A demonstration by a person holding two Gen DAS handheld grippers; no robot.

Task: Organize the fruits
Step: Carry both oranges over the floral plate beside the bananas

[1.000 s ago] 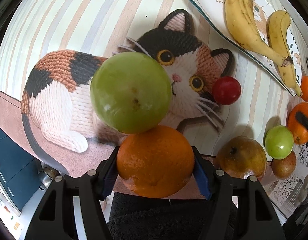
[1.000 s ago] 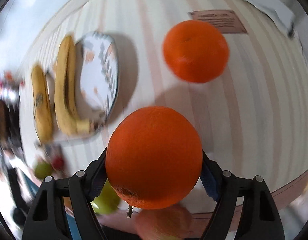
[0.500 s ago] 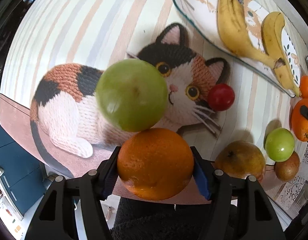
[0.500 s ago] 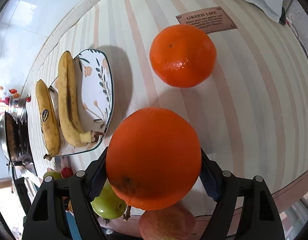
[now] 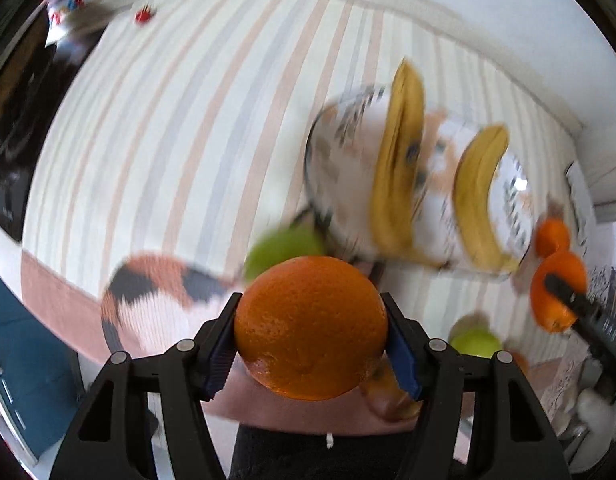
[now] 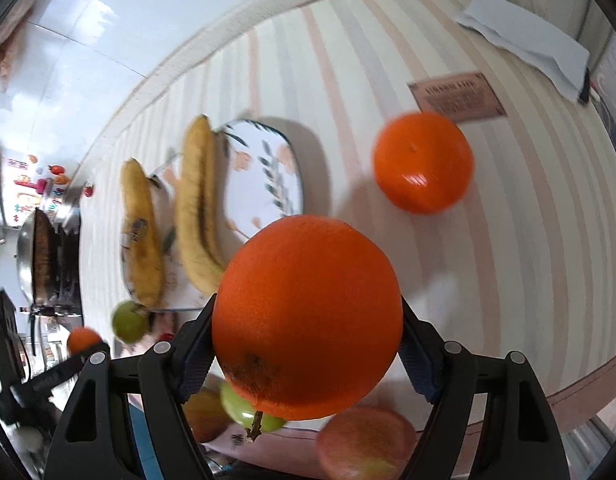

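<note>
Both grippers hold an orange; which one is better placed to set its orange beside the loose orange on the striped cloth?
Right, probably. The right gripper faces the loose orange across bare cloth. The left gripper faces the banana plate.

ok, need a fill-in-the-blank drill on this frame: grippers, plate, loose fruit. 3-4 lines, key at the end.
1. The left gripper and the right gripper each hold an ____.
2. The patterned plate carries two ____.
3. A third orange lies loose on the striped tablecloth, just below a brown ____.
4. The fruit by the plate's near edge is ____ in colour.

Missing words: orange; bananas; label; green
</note>
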